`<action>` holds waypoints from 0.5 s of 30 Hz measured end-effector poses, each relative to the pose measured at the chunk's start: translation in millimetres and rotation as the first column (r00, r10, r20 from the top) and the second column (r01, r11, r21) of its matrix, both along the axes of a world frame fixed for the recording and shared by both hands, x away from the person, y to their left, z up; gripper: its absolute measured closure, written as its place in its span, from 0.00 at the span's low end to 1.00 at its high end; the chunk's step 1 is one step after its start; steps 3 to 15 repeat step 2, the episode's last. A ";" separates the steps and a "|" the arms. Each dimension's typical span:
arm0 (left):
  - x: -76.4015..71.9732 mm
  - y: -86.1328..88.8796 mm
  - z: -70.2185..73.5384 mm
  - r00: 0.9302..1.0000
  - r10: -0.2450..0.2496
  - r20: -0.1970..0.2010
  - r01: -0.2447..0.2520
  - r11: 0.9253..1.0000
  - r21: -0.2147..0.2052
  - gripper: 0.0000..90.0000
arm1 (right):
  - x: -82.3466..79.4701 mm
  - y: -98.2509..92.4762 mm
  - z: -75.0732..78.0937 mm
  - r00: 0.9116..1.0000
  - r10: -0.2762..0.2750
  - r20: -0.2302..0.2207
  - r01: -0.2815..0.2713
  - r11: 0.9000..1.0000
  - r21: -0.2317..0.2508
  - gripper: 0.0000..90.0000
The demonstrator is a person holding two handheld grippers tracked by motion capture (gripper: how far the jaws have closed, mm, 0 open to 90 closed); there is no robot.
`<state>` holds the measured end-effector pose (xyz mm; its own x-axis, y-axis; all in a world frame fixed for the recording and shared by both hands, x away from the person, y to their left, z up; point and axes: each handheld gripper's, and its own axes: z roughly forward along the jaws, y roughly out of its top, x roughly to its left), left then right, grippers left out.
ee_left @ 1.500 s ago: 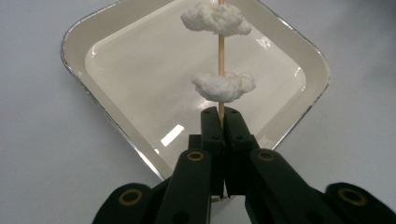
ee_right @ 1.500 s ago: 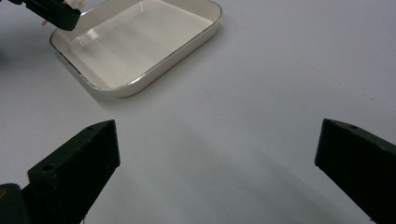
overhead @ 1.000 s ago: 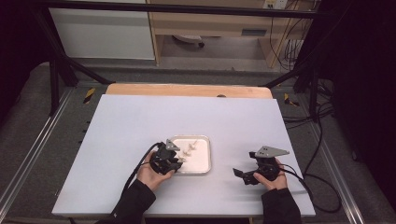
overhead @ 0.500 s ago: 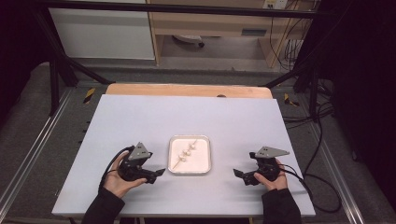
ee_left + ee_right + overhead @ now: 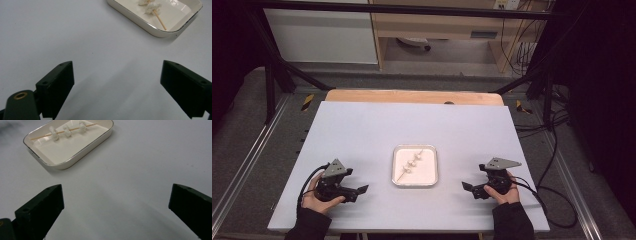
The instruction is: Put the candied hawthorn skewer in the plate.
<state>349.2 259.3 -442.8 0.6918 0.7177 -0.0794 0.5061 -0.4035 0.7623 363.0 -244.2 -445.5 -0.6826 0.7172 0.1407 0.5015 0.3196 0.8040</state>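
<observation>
Resting on the pale grey table [image 5: 362, 130], the left gripper [image 5: 360, 189] has just been opening its jaws, nothing between them. The right gripper [image 5: 468, 187] also stands wide apart, empty. Between both grippers lies the shallow white rectangular tray [image 5: 398, 179] holding a thin wooden skewer with white lumps [image 5: 412, 165].

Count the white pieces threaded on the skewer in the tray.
3, in a row along the skewer inside the tray: one nearest its left end, one in the middle, one toward its right end.
</observation>
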 end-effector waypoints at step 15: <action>0.4 0.7 -0.2 1.000 0.004 0.000 -0.004 1.000 -0.005 0.13 | 0.0 0.3 -0.4 1.000 -0.002 -0.005 0.002 1.000 0.000 0.01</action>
